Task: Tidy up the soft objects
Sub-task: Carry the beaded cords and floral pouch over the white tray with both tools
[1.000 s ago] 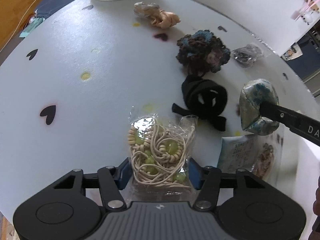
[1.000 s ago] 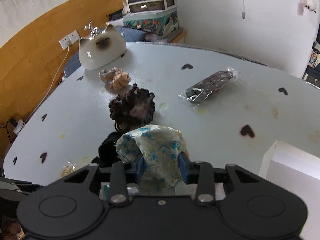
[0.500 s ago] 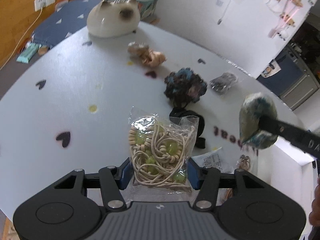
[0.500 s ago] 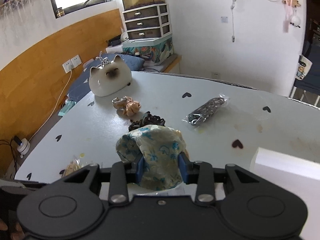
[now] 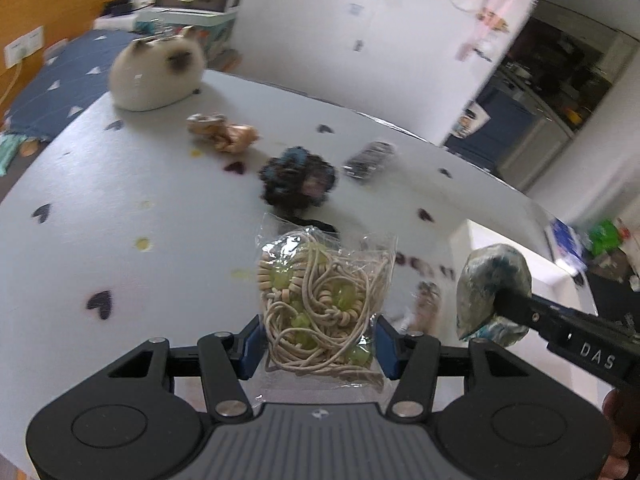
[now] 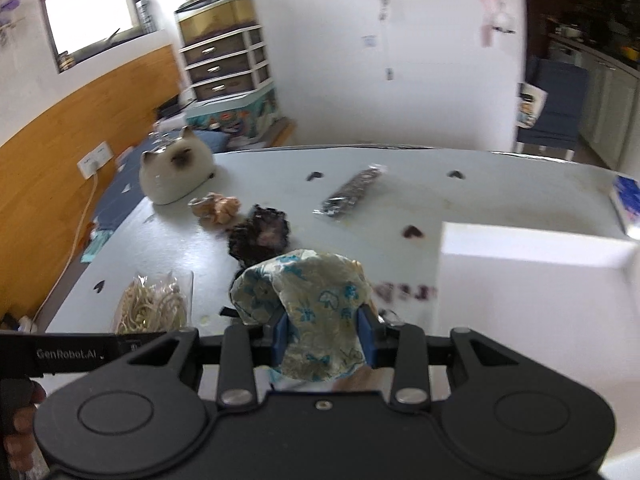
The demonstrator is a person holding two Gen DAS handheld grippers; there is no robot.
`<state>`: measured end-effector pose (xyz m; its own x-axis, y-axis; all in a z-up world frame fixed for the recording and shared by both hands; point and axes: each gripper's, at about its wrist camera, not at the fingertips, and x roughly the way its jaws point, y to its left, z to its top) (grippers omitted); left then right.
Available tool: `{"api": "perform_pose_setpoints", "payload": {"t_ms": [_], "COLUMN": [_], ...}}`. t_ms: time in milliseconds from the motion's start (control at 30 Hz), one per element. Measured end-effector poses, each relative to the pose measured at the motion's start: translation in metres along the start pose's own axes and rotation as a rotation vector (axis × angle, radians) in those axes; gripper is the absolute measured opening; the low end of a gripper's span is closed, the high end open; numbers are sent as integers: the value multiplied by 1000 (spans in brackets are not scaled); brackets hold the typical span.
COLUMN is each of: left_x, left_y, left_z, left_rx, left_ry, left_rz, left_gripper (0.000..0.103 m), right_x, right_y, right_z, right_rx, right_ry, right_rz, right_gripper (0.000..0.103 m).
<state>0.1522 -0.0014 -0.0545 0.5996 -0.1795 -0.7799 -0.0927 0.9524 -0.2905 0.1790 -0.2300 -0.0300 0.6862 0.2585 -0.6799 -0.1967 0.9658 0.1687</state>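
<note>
My left gripper (image 5: 318, 340) is shut on a clear bag of beige hair ties with green beads (image 5: 320, 304), held above the white table (image 5: 120, 220). My right gripper (image 6: 324, 332) is shut on a cream scrunchie with blue flowers (image 6: 308, 300), also lifted off the table. In the left wrist view that scrunchie (image 5: 494, 294) and the right gripper's finger show at the right. The bag of hair ties (image 6: 154, 306) shows at the lower left of the right wrist view. On the table lie a dark crocheted scrunchie (image 5: 298, 182), a peach scrunchie (image 5: 224, 134) and a black one, mostly hidden.
A white box (image 6: 532, 256) stands on the table at the right. A cat-shaped white object (image 6: 176, 172) sits at the far left edge. A dark packaged item (image 6: 352, 192) lies at the back middle. A small packet (image 5: 426, 300) lies near the box.
Both grippers have risen from the table with their loads and tilted up, so more of the room shows. The right gripper has shifted right toward the white box.
</note>
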Motion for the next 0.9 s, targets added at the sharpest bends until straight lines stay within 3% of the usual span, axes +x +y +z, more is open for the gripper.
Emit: {"api": "perform_pose_setpoints", "payload": {"t_ms": [433, 667, 900], "left_x": [19, 48, 87], "left_y": [-79, -140, -187], "left_z": [-6, -7, -21], "left_rx": [122, 114, 92], "left_ry": [54, 105, 220], "left_rz": [-132, -179, -203], "left_gripper": [56, 56, 56], "right_x": [-43, -47, -40], "right_y": [-83, -142, -187], "right_z": [-23, -20, -26], "right_rx": [160, 182, 194], "right_ry": [-30, -12, 55], "right_rz": [-143, -169, -160], "right_gripper": [37, 37, 37]}}
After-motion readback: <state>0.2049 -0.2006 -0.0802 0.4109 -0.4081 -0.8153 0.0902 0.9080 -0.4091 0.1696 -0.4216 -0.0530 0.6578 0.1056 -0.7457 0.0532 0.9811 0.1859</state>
